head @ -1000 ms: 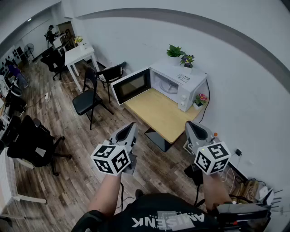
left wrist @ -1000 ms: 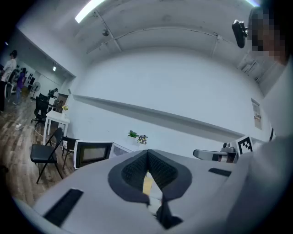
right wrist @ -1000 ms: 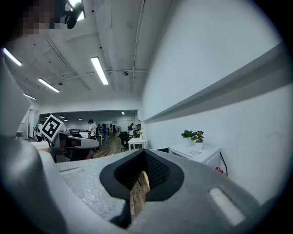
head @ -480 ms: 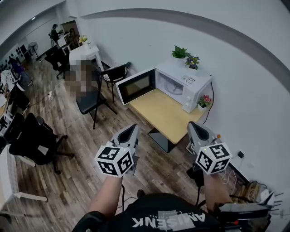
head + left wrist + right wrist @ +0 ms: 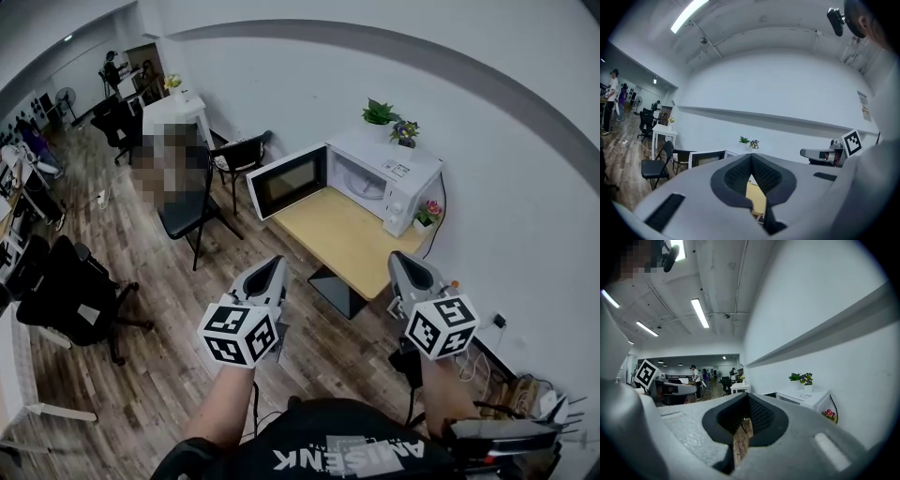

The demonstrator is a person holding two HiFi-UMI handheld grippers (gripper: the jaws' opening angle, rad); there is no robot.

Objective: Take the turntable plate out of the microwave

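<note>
Wood-topped table (image 5: 349,242) against white wall, white microwave (image 5: 398,178) on its far end. Microwave door (image 5: 286,180) swung wide to the left, dark glass facing the room. Turntable plate (image 5: 360,180) inside the open cavity, made out only as a faint pale round; too small for detail. On the microwave roof, two pots side by side: leafy green plant (image 5: 380,112), purple-flowered plant (image 5: 406,131). Pink-flowered pot (image 5: 430,210) on the table just beside the microwave's right flank, near the wall.

Left gripper (image 5: 274,262) and right gripper (image 5: 397,257) held level in front of the body, side by side, pointed toward the table, both well apart from the microwave. Left marker cube (image 5: 237,333) and right marker cube (image 5: 441,326) at their rear ends, forearms behind.

Left gripper view: jaws pressed together, ribbed black pads (image 5: 738,176) meeting at the tip, nothing pinched; strip of yellow table top showing through the notch below. Open door and roof plants straight ahead.

Right gripper view: jaws likewise pressed together, pads (image 5: 759,416) touching at the tip, nothing between; floorboards showing through the notch. Microwave off to the right of the tip.

Elsewhere: black folding chair (image 5: 187,208) left of the open door, small white table (image 5: 173,111) farther back, black office chair (image 5: 66,292) at left, plank floor (image 5: 150,375) throughout.
</note>
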